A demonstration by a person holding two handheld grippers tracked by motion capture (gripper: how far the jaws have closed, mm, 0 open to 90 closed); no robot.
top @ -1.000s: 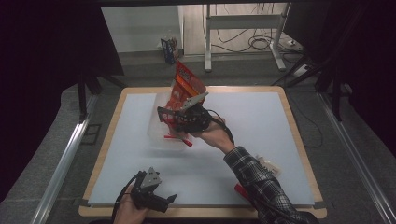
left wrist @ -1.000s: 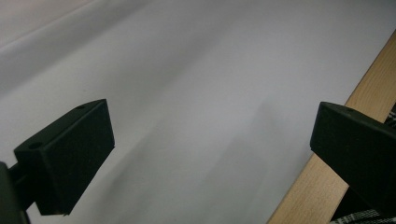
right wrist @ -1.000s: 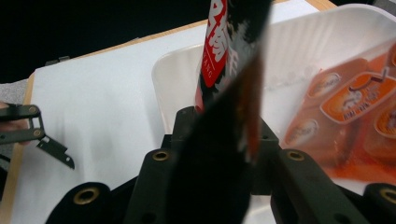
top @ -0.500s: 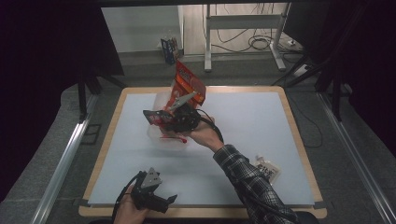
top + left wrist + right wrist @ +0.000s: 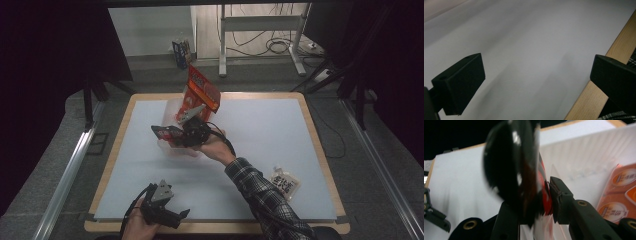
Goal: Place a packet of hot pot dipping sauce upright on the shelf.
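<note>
The right gripper (image 5: 167, 135), left of centre in the high view, was clamped on a flat black-and-red glossy packet (image 5: 161, 132), held over a clear plastic bin (image 5: 172, 107) with a tall orange snack bag (image 5: 201, 92) standing in it. The left gripper (image 5: 172, 216) rested at the lower edge.

In the left gripper view its jaws stood wide apart over the white table top (image 5: 529, 50).

In the right gripper view the packet (image 5: 511, 170) was blurred and pinched only near its lower edge; it could probably swing loose or slip, missing the bin (image 5: 584, 160).
</note>
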